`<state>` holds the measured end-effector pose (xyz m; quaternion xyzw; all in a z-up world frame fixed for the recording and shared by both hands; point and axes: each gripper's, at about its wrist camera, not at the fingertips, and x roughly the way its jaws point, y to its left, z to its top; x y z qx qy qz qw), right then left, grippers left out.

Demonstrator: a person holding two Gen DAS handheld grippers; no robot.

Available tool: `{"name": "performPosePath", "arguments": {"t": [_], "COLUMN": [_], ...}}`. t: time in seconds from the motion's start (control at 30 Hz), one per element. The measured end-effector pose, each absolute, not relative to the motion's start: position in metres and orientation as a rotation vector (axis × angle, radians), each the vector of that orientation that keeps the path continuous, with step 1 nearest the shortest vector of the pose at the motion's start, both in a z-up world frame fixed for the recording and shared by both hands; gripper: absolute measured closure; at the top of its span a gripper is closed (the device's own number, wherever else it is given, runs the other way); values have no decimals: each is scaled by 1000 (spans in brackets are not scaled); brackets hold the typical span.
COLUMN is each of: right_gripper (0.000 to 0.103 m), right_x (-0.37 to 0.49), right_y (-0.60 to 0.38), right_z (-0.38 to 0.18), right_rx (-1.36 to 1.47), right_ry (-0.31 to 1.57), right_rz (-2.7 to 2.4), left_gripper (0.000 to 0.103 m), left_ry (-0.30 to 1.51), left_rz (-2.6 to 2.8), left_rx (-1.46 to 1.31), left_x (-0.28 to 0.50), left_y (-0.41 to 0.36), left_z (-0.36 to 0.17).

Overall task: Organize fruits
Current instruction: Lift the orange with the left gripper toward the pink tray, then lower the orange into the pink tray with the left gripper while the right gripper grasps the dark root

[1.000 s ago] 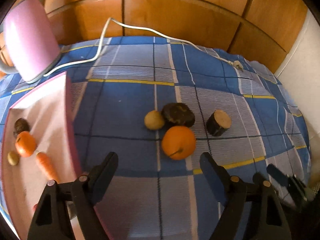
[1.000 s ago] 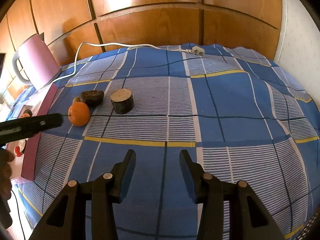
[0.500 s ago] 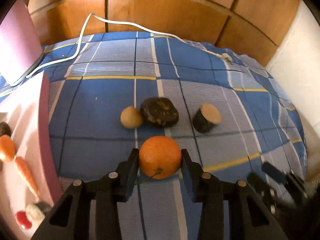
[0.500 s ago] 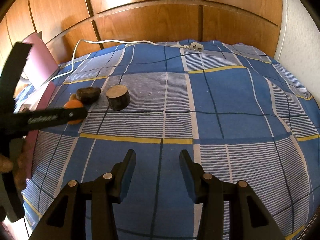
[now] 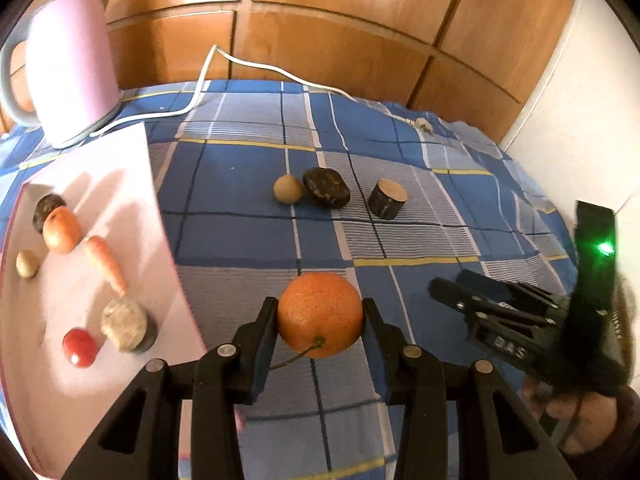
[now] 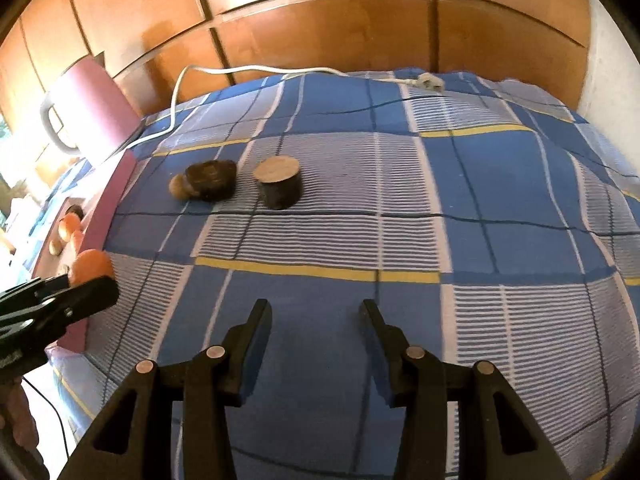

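Observation:
My left gripper [image 5: 320, 320] is shut on an orange [image 5: 319, 320] and holds it above the blue checked cloth, just right of the pink tray [image 5: 132, 184]. The orange also shows in the right wrist view [image 6: 91, 266]. The tray holds a carrot [image 5: 105, 264], an orange fruit [image 5: 62, 229], a red fruit [image 5: 79, 347] and other small pieces. On the cloth lie a tan ball [image 5: 287, 188], a dark lump [image 5: 326, 187] and a short log piece [image 5: 387, 199]. My right gripper [image 6: 316, 320] is open and empty over the cloth.
A pink kettle [image 5: 68, 64] stands at the back left, its white cord [image 5: 256, 68] running across the cloth to a plug [image 6: 430, 80]. Wooden panels rise behind. A white wall is on the right.
My left gripper closed on the orange, lifted it and drew back toward the tray. My right gripper stayed open and barely moved.

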<state>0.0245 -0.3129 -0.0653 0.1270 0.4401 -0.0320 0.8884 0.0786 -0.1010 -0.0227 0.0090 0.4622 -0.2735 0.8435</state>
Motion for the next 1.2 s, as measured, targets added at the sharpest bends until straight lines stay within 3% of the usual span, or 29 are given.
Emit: {"name": "performPosePath", "arguments": {"t": [0.6, 0.97, 1.2], "right_gripper": [57, 49, 57], "right_x": [105, 161, 166], "right_y": [-252, -232, -238], "right_z": [-42, -54, -60], "right_rx": [61, -174, -134], "right_ry": [925, 1006, 1005], "right_rz": [124, 162, 163], "left_gripper": [62, 62, 62], "left_ry": [912, 892, 884], "left_rz": [-438, -313, -216], "left_rx": [-160, -252, -303], "left_x": [66, 61, 65], "left_y": [-1, 61, 94], "left_z": [-2, -3, -5]}}
